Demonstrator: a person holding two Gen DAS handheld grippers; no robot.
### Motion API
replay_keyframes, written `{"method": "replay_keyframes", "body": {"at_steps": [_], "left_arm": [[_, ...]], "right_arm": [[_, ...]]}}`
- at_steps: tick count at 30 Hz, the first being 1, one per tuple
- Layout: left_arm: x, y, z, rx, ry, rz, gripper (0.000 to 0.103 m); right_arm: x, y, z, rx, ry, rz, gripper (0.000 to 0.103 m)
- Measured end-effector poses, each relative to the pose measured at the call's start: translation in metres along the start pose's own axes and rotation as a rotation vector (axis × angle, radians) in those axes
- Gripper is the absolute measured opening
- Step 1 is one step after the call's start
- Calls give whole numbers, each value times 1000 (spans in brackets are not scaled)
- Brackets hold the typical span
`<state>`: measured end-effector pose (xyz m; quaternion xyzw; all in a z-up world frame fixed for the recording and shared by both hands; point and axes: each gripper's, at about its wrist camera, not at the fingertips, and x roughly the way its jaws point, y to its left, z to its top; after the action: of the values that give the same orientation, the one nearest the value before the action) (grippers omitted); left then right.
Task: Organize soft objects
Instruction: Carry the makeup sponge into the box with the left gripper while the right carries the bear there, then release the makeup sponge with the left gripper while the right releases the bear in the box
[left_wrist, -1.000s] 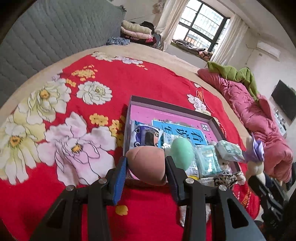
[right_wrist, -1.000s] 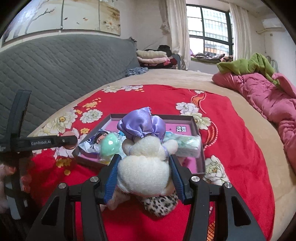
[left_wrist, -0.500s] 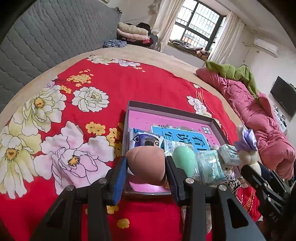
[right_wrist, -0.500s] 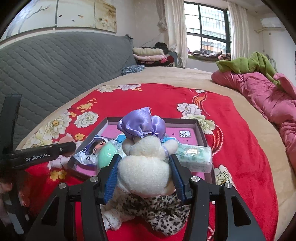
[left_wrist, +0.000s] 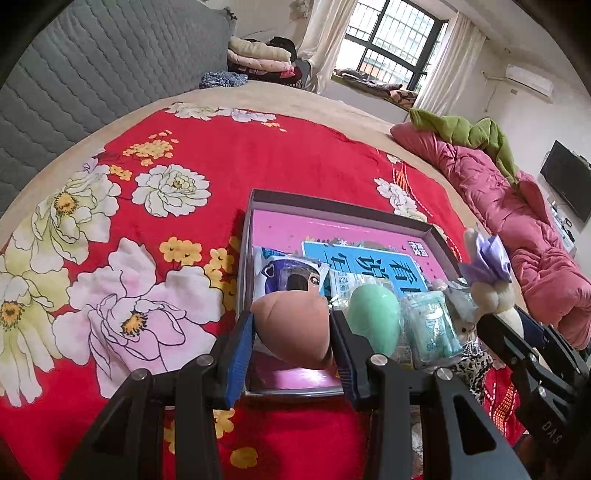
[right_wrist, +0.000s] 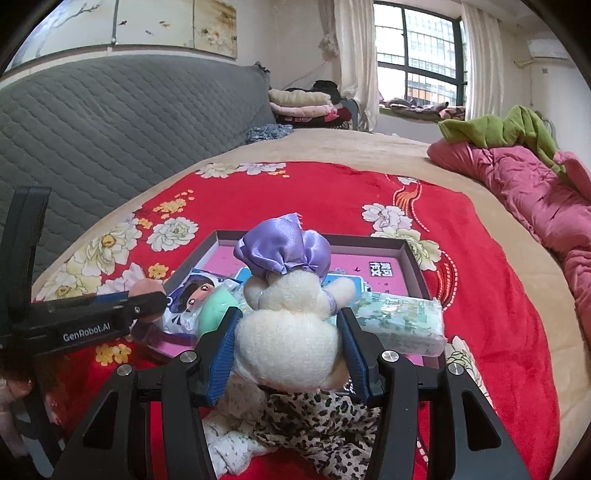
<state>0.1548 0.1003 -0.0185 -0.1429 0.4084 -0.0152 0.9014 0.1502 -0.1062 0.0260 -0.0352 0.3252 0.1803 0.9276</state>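
1. The left gripper (left_wrist: 291, 334) has its blue-padded fingers (left_wrist: 240, 350) clenched on a tan egg-shaped sponge (left_wrist: 293, 330), held over the near left corner of the shallow box (left_wrist: 332, 201).
2. The right gripper (right_wrist: 288, 349) grasps a cream plush toy (right_wrist: 291, 343) by its round body; the toy's purple satin bonnet (right_wrist: 282, 247) points away from the camera, over the near edge of the box.
3. Below the plush toy, leopard-print fabric (right_wrist: 317, 421) hangs down onto the red floral blanket (left_wrist: 258, 155) that covers the bed.
4. The box lies on that blanket, about midway across it, with a pink printed bottom.
5. Inside the box, toward its near side, lie a mint-green sponge (left_wrist: 375, 319), a cartoon-printed packet (left_wrist: 291, 271) and a pale green tissue pack (left_wrist: 430, 326), crowded together and touching.
6. A second tissue pack (right_wrist: 402, 323) rests on the near right corner of the box, partly overhanging its rim.
7. A pink quilt (right_wrist: 524, 184) is bunched along the far right edge of the bed.
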Motion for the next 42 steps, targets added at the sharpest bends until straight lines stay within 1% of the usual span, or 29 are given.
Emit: {"method": "replay_keyframes", "body": {"at_steps": [4, 12, 19, 24, 36, 42], "left_arm": [[6, -1, -1, 11, 9, -13, 42], [18, 2, -3, 2, 40, -6, 42], [20, 3, -5, 5, 48, -6, 42], [20, 4, -5, 3, 48, -7, 42], [21, 5, -5, 3, 49, -6, 42], [21, 6, -5, 6, 50, -6, 42]], "right_arm": [[7, 2, 2, -4, 9, 2, 54], [25, 9, 0, -24, 53, -1, 54], [39, 14, -4, -39, 93, -25, 55], [48, 16, -9, -47, 121, -23, 55], [54, 16, -14, -40, 127, -28, 58], [51, 19, -14, -54, 127, -24, 63]]}}
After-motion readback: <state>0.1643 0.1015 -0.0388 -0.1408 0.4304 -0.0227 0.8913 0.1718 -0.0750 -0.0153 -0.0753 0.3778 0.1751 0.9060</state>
